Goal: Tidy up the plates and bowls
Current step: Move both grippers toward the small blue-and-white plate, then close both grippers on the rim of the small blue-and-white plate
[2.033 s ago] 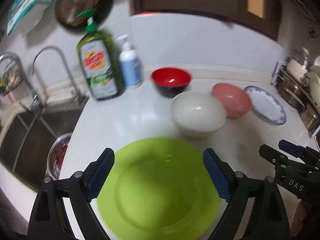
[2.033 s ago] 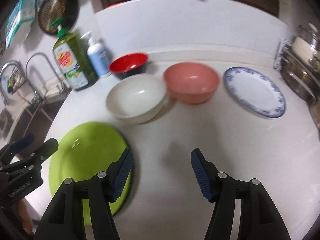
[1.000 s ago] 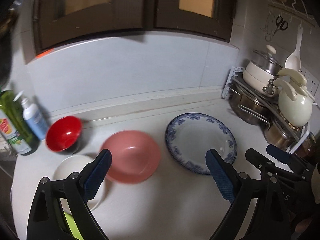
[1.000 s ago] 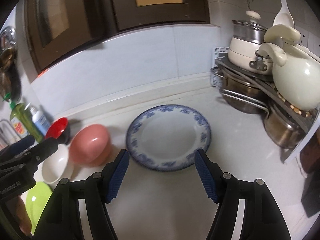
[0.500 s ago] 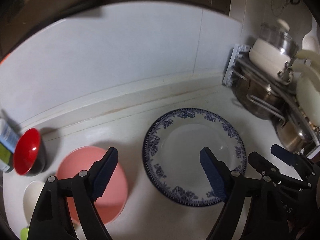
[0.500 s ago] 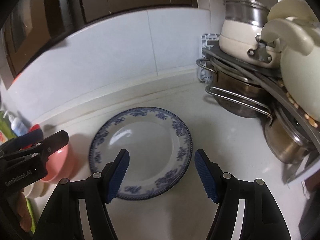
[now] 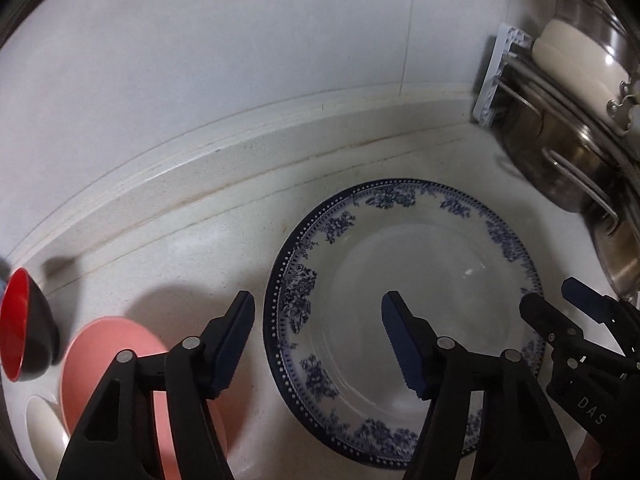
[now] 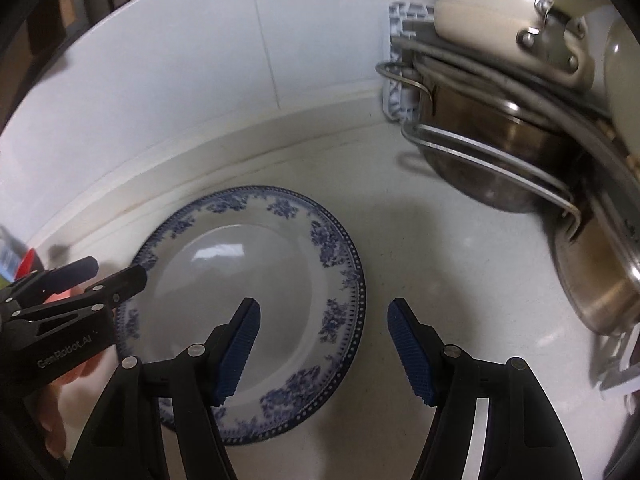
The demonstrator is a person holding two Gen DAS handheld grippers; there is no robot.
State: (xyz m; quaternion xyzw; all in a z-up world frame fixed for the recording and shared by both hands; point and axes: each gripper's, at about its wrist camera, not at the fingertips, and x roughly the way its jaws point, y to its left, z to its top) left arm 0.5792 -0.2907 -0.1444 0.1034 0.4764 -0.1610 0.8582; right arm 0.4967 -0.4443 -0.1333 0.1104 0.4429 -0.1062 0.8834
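Countertop (image 7: 224, 248), white and speckled, carries everything in view; all places below are given relative to the blue-and-white plate (image 7: 404, 256), which lies flat on it near the back ledge.

Pot rack (image 8: 500, 120): to the plate's right, against the wall, holding stacked steel pots with a cream pot (image 8: 492, 8) on top.

Blue-and-white plate: floral rim, bare centre, nothing on it.

Pink bowl (image 7: 104, 356): on the counter to the plate's left, apart from it, partly hidden behind my left fingers.

Red bowl (image 7: 20, 320): farther left of the plate than the pink bowl, black outside; it appears tipped in the wide lens.

White bowl (image 7: 44, 436): only an edge shows, beyond the pink bowl at the frame's lower left.

My left gripper (image 7: 318, 340): it straddles the plate's left rim, one finger outside the rim and the other over the plate's well. The jaws are closing with the rim between them, pads not yet pressing on it.

My right gripper (image 8: 324, 344): it straddles the plate's right rim in the same way, one finger over the well and one over bare counter. These jaws are also closing, apart, pads clear of the rim.
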